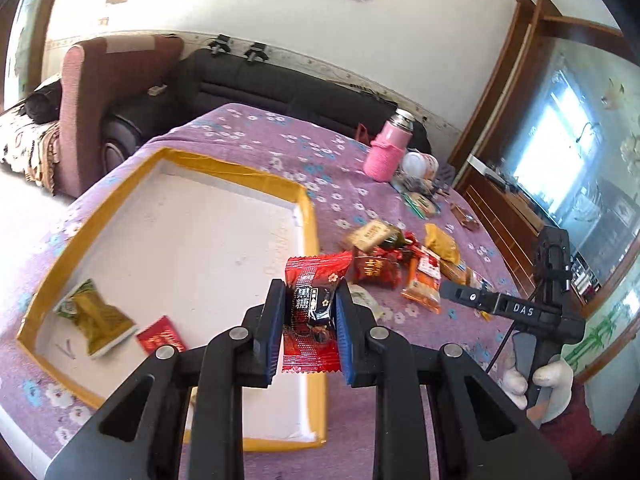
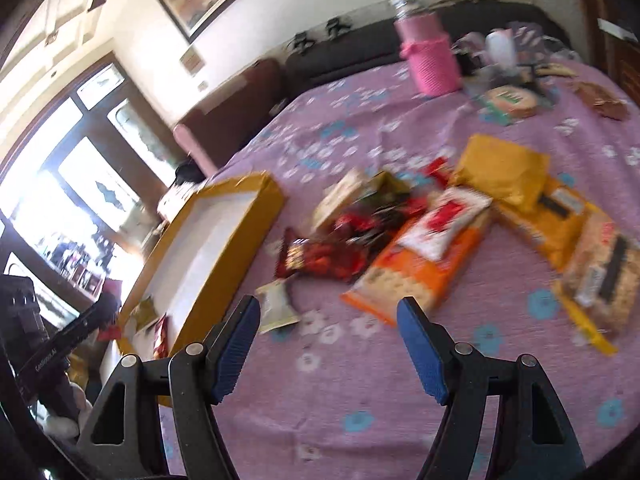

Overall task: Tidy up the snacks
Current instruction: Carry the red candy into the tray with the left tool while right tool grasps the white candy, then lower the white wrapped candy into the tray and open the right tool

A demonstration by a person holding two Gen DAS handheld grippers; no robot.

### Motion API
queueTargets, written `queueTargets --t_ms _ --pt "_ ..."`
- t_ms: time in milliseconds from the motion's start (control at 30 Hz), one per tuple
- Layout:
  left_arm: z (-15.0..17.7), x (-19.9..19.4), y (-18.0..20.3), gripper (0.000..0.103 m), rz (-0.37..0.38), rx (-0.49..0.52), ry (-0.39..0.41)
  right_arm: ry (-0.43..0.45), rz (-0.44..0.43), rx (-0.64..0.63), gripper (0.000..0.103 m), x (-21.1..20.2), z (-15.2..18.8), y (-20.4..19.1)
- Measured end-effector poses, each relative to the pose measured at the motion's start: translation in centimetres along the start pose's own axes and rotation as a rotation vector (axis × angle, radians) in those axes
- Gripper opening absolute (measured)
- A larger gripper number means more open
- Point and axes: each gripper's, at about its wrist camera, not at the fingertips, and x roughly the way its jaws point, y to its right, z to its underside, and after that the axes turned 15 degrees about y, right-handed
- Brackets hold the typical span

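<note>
My left gripper (image 1: 310,312) is shut on a red and black candy packet (image 1: 316,280) and holds it over the right edge of the yellow-rimmed white box (image 1: 308,216). In the box lie a green-yellow packet (image 1: 94,316) and a small red packet (image 1: 162,338). A pile of snacks (image 1: 396,260) lies on the purple cloth to the right of the box. My right gripper (image 2: 328,320) is open and empty, above the cloth just in front of the snack pile (image 2: 400,232). The box also shows in the right wrist view (image 2: 240,216), at left.
A pink bottle (image 1: 386,152) and small clutter (image 1: 424,184) stand at the table's far side. The right gripper and gloved hand (image 1: 532,320) show at the right of the left wrist view. A dark sofa (image 1: 280,88) sits behind the table, a cabinet (image 1: 540,160) at right.
</note>
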Motion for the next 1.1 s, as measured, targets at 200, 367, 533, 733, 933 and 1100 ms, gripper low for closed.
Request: queueTargets --t_ms 200,367,533,733,933,1100 --pt "0.6 -1.0 -5.2 0.021 -0.105 -0.059 0.004 -0.122 0.029 -0.185 0.071 7.4 1.4 -5.5" --pt "0.9 -0.1 -8.2 0.021 -0.145 -0.117 -0.015 -0.151 0.114 -0.291 0.058 9.7 2.4 -7.1" --pt "0.3 1.8 -8.7 0.021 -0.159 -0.112 -0.047 -0.147 0.162 -0.32 0.02 9.4 2.7 -7.5" --pt "-0.6 3.4 -9.9 0.022 -0.211 -0.119 -0.07 -0.071 0.133 -0.283 0.02 6.0 1.2 -8.4" --pt "-1.1 2.9 -10.9 0.037 -0.19 -0.179 -0.059 -0.055 0.009 -0.27 0.02 4.9 -0.7 -12.6" --pt "-1.4 -0.3 -10.9 0.046 -0.182 -0.207 0.019 -0.132 -0.078 -0.286 0.02 8.0 0.9 -16.7"
